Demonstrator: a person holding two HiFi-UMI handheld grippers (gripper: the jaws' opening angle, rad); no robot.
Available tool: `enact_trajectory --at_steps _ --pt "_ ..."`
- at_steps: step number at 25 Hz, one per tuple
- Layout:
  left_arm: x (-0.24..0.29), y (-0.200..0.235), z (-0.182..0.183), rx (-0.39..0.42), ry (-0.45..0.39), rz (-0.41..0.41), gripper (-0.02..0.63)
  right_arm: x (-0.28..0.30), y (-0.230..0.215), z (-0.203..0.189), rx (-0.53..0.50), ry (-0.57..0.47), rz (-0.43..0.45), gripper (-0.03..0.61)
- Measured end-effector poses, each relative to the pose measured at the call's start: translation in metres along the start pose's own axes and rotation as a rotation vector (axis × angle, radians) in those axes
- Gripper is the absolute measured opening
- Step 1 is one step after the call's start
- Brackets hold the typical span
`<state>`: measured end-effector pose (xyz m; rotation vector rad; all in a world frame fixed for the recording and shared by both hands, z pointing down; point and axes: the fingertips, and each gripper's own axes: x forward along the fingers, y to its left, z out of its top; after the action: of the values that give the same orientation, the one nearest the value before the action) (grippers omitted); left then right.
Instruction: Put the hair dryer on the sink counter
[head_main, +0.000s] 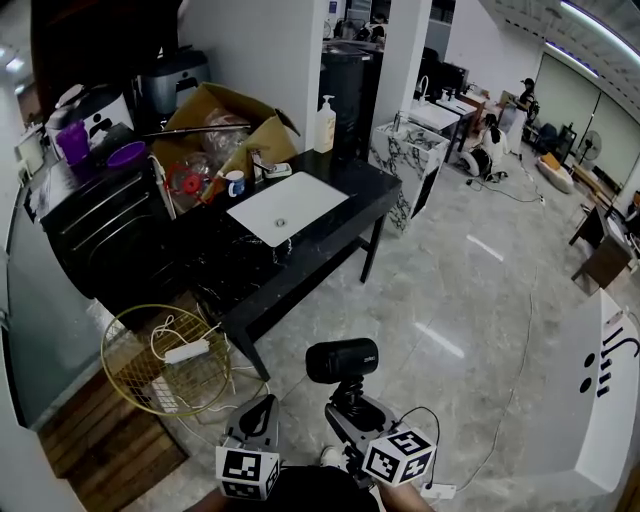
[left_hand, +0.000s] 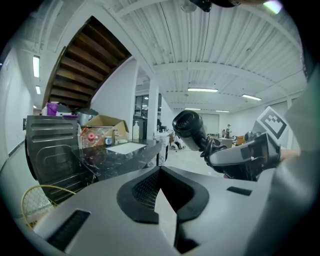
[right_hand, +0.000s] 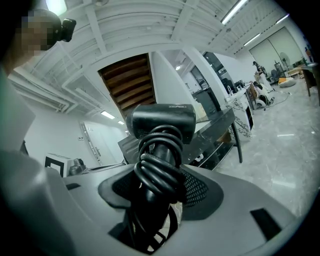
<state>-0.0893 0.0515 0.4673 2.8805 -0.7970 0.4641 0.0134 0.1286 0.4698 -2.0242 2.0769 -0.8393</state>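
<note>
The black hair dryer (head_main: 342, 360) stands upright in my right gripper (head_main: 352, 408), low in the head view, over the floor and short of the counter. Its cord is coiled round the handle (right_hand: 159, 165), and the right gripper (right_hand: 156, 202) is shut on that wrapped handle. From the left gripper view, the dryer (left_hand: 190, 128) shows to the right at about the same height. My left gripper (head_main: 262, 415) hangs beside it, shut with nothing in it (left_hand: 161, 200). The black sink counter (head_main: 345, 190) with its white basin (head_main: 287, 208) lies ahead and to the left.
A gold wire basket (head_main: 165, 362) holding a white power strip sits on the floor by the counter's near leg. On the counter's far side are a cardboard box (head_main: 228, 118), a soap bottle (head_main: 325, 124) and a mug (head_main: 234, 183). A black cabinet (head_main: 100, 232) stands left; a marble block (head_main: 410, 160) behind.
</note>
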Motion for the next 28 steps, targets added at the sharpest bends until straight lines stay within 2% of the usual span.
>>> enact_trajectory --at_steps 7,19,28 --pt "0.016 -0.019 0.009 -0.001 -0.002 0.023 0.008 -0.008 -0.018 0.010 -0.015 0.009 0.030 0.247" --pt "0.053 -0.076 0.014 0.012 0.002 0.025 0.008 -0.036 -0.068 0.025 -0.047 0.026 0.053 0.248" --pt "0.069 -0.068 0.008 0.002 0.032 0.063 0.008 -0.019 -0.085 0.027 -0.023 0.046 0.078 0.248"
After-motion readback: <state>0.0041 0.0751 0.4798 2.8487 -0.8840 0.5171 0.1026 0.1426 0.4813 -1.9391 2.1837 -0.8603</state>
